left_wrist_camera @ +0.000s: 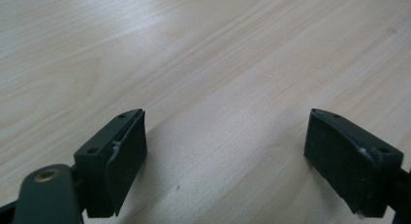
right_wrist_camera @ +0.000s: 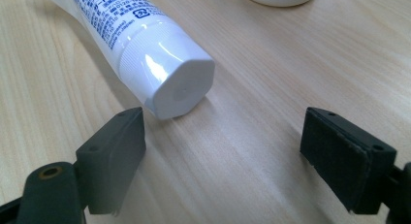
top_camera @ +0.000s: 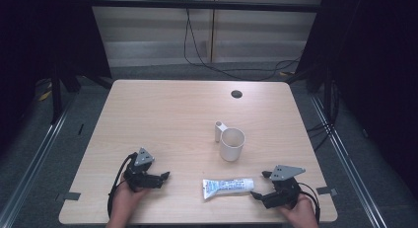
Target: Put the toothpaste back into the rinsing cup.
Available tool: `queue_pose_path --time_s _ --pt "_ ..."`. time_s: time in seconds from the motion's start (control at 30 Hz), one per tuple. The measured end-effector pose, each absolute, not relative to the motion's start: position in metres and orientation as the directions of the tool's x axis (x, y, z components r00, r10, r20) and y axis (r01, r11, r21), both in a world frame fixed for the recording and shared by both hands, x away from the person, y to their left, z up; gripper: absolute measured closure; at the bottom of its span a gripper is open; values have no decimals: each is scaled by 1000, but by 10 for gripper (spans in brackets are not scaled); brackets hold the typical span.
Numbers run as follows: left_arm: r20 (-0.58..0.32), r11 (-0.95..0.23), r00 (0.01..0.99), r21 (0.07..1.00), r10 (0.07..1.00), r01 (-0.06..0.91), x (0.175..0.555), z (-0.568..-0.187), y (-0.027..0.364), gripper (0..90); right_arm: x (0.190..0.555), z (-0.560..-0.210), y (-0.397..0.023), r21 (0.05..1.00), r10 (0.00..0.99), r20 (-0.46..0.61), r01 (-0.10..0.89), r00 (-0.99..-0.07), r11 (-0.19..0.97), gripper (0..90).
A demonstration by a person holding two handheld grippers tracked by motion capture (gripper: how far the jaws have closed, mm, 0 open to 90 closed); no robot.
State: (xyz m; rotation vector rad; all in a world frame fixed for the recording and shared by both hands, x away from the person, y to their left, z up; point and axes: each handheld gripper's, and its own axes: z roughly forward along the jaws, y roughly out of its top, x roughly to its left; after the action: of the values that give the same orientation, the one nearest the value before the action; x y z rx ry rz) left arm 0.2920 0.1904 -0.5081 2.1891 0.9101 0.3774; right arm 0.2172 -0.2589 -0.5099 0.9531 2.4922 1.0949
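A white tube with blue print (top_camera: 227,187) lies flat near the table's front edge, its cap pointing right. In the right gripper view the tube's white cap (right_wrist_camera: 179,90) lies just ahead of the left jaw, outside the gap. My right gripper (top_camera: 261,184) rests on the table to the right of the tube, open, jaws aimed left at the cap. A white mug (top_camera: 231,143) stands upright behind the tube, handle toward the far left. My left gripper (top_camera: 164,176) lies at the front left, open, over bare wood (left_wrist_camera: 218,88).
The light wooden table (top_camera: 162,114) has a round cable hole (top_camera: 236,94) at the back. Dark curtains stand on both sides, and cables run along the floor behind the table.
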Motion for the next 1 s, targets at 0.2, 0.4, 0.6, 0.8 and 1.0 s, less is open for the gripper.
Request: queue_pose_path --time_s 0.2,0.4,0.6,0.8,1.0 --pt "-6 -488 708 719 707 494 292 -508 190 152 216 -510 -258 729 661 32 470 -750 498 145" --pt "-8 -486 706 720 708 495 292 -508 190 152 220 -498 -253 696 631 54 482 -774 532 160" --pt "-13 -481 705 721 710 498 292 -508 190 152 226 -482 -237 650 574 8 441 -819 619 176" --pt "-14 -481 705 721 709 498 292 -508 190 152 232 -473 -217 596 503 1 404 -864 694 194" --pt "-7 -488 707 719 707 495 292 -508 190 152 236 -466 -195 544 430 -17 353 -903 761 225"
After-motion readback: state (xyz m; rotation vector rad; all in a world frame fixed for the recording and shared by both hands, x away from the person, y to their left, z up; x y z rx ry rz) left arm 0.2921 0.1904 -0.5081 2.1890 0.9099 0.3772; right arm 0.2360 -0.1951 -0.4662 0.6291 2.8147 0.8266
